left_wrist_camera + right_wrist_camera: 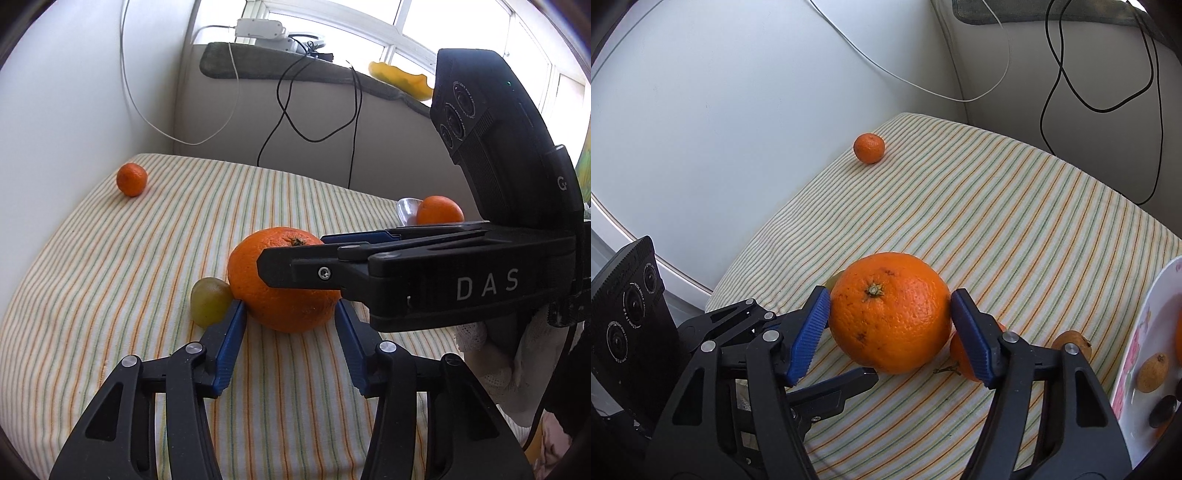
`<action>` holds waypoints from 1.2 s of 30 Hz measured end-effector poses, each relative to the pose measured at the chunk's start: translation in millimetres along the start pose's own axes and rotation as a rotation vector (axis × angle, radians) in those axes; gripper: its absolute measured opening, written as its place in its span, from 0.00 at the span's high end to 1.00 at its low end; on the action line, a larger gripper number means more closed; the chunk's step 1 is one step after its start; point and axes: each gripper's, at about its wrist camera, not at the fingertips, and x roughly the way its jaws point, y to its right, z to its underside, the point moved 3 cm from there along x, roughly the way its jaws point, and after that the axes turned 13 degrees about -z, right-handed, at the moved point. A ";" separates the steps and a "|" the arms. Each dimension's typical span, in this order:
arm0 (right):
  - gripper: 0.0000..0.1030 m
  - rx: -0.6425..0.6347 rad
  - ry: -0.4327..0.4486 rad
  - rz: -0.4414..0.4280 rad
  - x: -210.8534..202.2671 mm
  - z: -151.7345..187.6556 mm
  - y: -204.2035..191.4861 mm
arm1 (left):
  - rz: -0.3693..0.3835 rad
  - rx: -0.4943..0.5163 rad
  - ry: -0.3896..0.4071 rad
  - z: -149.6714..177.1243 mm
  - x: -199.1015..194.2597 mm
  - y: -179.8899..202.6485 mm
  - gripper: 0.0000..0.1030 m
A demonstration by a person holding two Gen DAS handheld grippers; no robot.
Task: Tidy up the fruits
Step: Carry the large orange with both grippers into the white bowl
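In the left wrist view the left tool (pixel 290 314) stands wide around the large orange (pixel 282 280) near the middle of the striped bench (pixel 110 277), its pads beside the fruit, contact unclear; a green fruit (pixel 208 301) touches the orange; a mandarin (pixel 132 179) sits by the far left corner. In the right wrist view the right tool (pixel 890 314) brackets the same orange, pads just at its sides, grip not confirmed; a plate (pixel 1137 332) with fruit lies at the right edge. The step looks like grasping the orange; next, one tool should close and carry it to the plate.
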 end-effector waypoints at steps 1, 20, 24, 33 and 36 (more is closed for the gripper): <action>0.32 0.001 0.002 -0.001 -1.1 0.5 -0.4 | -0.002 0.001 0.002 0.6 -0.9 -0.6 0.53; 0.32 -0.002 0.070 -0.014 -35.2 4.4 -16.9 | 0.000 0.005 0.059 -10.3 -27.9 5.0 0.53; 0.32 0.001 0.087 -0.008 -49.5 9.6 -18.7 | 0.009 0.015 0.069 -13.6 -31.9 12.8 0.53; 0.32 0.017 0.123 0.025 -93.1 26.7 -13.4 | 0.047 0.050 0.085 -17.8 -38.3 42.3 0.53; 0.32 0.026 0.135 0.043 -106.8 33.0 -9.5 | 0.065 0.063 0.088 -18.5 -38.5 55.4 0.53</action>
